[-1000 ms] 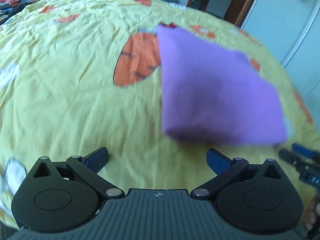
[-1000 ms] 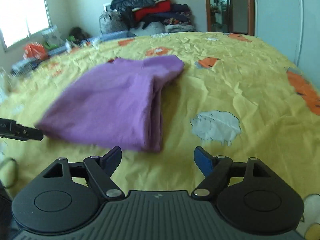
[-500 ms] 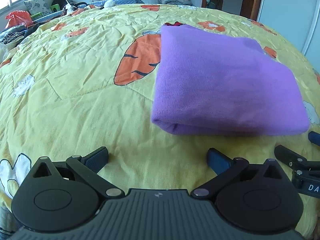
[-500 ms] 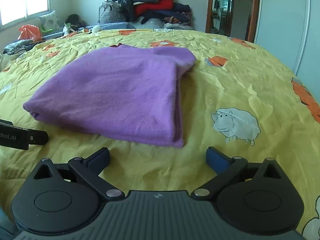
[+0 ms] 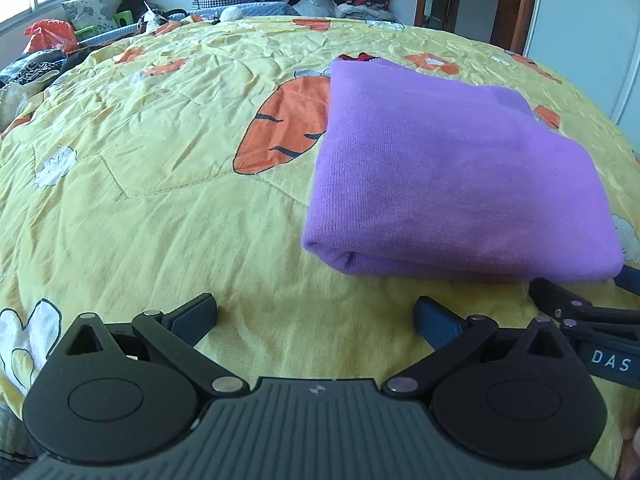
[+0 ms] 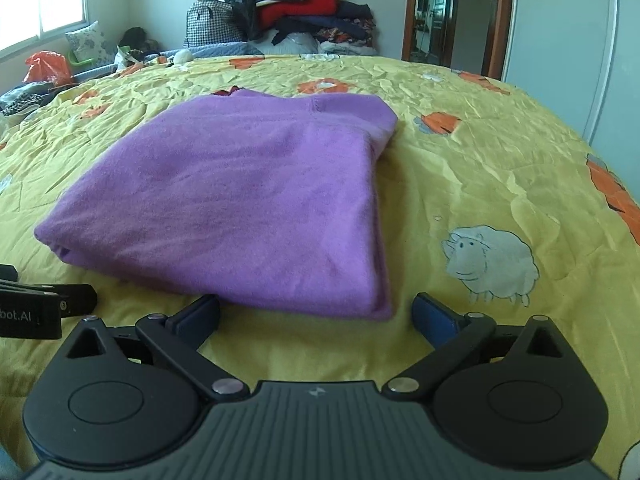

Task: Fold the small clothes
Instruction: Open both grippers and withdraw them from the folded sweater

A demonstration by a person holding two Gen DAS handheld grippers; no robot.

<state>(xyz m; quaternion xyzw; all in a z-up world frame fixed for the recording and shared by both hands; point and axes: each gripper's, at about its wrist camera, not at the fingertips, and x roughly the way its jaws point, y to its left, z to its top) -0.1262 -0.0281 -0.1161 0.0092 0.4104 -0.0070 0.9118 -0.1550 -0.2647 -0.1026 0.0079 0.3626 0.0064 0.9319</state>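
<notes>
Folded purple knit garment (image 5: 452,184) on the yellow carrot-and-sheep print bedspread (image 5: 160,184).

The soft purple garment lay flat in a neat, roughly rectangular fold of several layers, its rounded folded edge nearest the cameras and a bit of red showing at its far end. It sat ahead and to the right of the left gripper (image 5: 316,316), clear of it, and directly ahead of the right gripper (image 6: 316,314), its near edge just beyond the parted fingertips.
</notes>
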